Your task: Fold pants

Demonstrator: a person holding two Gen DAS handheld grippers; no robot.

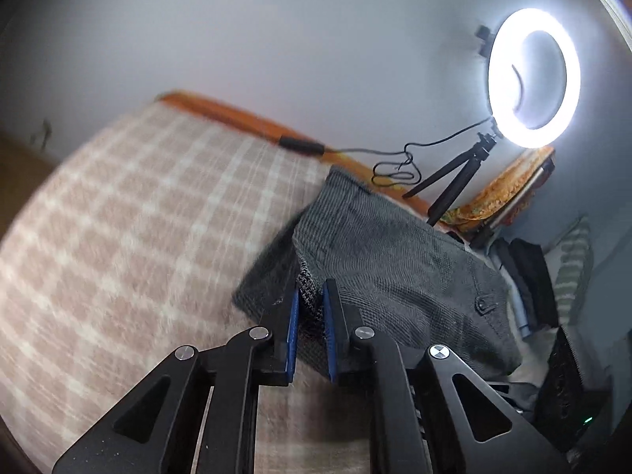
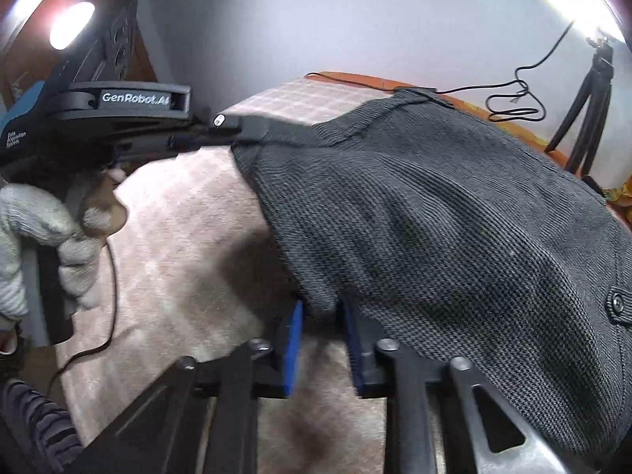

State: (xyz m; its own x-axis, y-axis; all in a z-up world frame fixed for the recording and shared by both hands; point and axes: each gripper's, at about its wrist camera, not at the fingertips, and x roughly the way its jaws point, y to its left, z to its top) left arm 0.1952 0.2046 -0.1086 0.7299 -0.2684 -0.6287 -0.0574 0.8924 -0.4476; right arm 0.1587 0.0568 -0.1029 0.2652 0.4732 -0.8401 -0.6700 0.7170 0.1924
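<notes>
Landmark: grey woven pants [image 2: 454,229] — lying on a bed with a beige checked blanket [image 1: 118,217], bunched and partly lifted off it.

Gloved hand: white knit glove [image 2: 35,237] at far left of the right wrist view, well left of the pants, gripping the handle of the left tool; a thin black cable hangs below it.

Left gripper: [image 1: 310,308] fingers nearly together, blue pads [image 1: 292,316] pinching a fold of the pants' edge. From the right wrist view the same tool [image 2: 252,128] reaches in from the left and meets the pants at their upper-left edge.

Right gripper: [image 2: 322,316] jaws narrowly parted, a hanging corner of the pants down between the blue pads [image 2: 294,339]; whether they truly clamp the cloth — cannot tell.

Pants detail: button tab [image 1: 484,303] on the right part of the cloth.

Orange bed edge: [image 1: 221,108] behind the pants, along the wall.

Ring light: [image 1: 533,77] lit, on a small black tripod [image 1: 454,181], behind and right of the pants; its cable loops just left of the tripod.
</notes>
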